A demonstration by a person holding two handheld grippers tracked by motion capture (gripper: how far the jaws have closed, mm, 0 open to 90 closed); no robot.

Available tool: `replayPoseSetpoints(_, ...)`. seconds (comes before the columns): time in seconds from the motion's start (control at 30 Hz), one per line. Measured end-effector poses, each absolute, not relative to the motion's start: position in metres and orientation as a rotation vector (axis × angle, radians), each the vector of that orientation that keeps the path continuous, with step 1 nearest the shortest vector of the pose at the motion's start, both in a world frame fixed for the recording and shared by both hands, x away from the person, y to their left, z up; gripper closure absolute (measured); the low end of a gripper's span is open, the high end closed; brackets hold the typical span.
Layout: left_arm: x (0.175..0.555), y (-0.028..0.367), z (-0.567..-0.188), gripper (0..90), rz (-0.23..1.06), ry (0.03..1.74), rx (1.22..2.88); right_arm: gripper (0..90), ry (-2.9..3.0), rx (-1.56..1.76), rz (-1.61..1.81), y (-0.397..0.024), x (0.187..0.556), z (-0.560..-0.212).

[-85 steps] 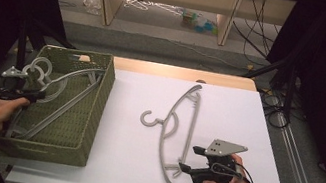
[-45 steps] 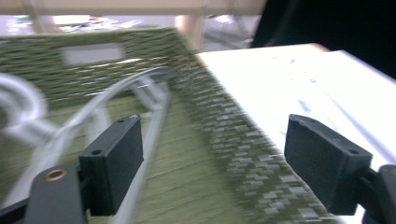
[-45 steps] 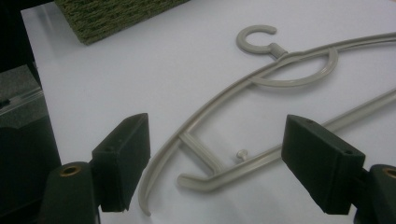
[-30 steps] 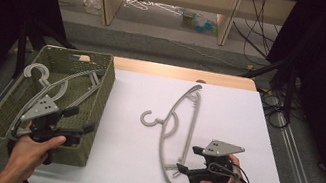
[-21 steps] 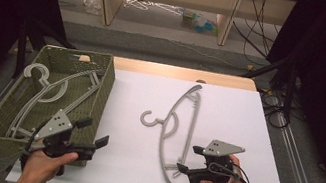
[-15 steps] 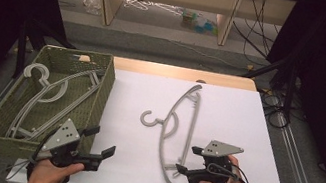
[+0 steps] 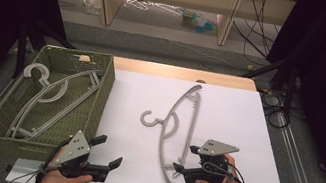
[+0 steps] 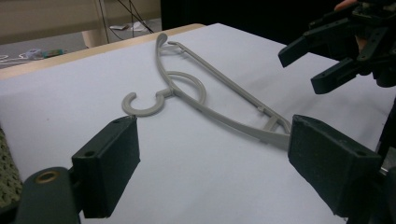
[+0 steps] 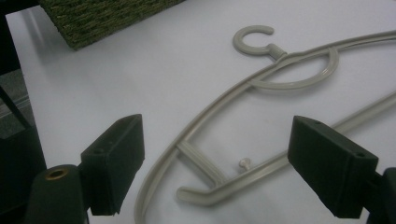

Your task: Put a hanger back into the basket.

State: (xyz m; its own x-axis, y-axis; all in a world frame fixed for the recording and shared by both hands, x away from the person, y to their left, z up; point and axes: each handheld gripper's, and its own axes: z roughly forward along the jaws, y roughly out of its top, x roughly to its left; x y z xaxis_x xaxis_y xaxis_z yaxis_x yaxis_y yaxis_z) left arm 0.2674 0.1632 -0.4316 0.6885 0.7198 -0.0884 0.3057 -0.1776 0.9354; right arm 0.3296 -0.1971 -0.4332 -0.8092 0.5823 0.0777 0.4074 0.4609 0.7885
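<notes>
A grey plastic hanger (image 7: 163, 133) lies flat in the middle of the white table, hook to the left. My right gripper (image 7: 184, 159) is open at the hanger's near end, and in the right gripper view its jaws stand wide on either side of that end (image 9: 205, 189). My left gripper (image 7: 108, 151) is open and empty near the table's front edge, beside the basket, pointing at the hanger (image 8: 167, 92). The left gripper view has the right gripper (image 8: 322, 63) at the upper right.
A green woven basket (image 7: 106, 92) stands at the left of the table with grey hangers (image 7: 42, 90) inside. Its corner (image 9: 102, 18) appears in the right gripper view. A shelf unit and cables lie on the floor beyond the table.
My left gripper came out of the basket, swept right and toward the front edge, and now points open at the table hanger. A hanger stays in the basket. The right gripper held still.
</notes>
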Motion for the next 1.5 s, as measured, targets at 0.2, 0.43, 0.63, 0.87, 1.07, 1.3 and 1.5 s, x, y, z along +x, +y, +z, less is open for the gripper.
replayPoseSetpoints(0.2,0.267,0.167,-0.429,16.5,0.454,0.819,1.738,18.9,2.495,0.879,1.199,-0.179,0.335,-0.438)
replayPoseSetpoints(0.43,0.268,0.167,-0.432,16.5,0.460,0.795,1.772,21.8,2.569,0.890,1.030,-0.148,0.352,-0.452)
replayPoseSetpoints(0.63,0.267,0.166,-0.432,16.6,0.450,0.810,1.765,29.1,2.608,0.960,0.946,-0.125,0.380,-0.463)
replayPoseSetpoints(0.87,0.268,0.166,-0.433,16.7,0.440,0.809,1.761,32.4,2.651,1.027,0.851,-0.111,0.399,-0.472)
replayPoseSetpoints(1.07,0.269,0.167,-0.433,16.9,0.449,0.778,1.778,37.3,2.699,1.034,0.821,-0.106,0.408,-0.475)
replayPoseSetpoints(1.3,0.269,0.165,-0.435,16.9,0.425,0.792,1.783,44.7,2.736,0.986,0.751,-0.100,0.414,-0.473)
replayPoseSetpoints(1.5,0.269,0.165,-0.436,17.1,0.421,0.786,1.780,49.3,2.738,0.971,0.692,-0.098,0.414,-0.471)
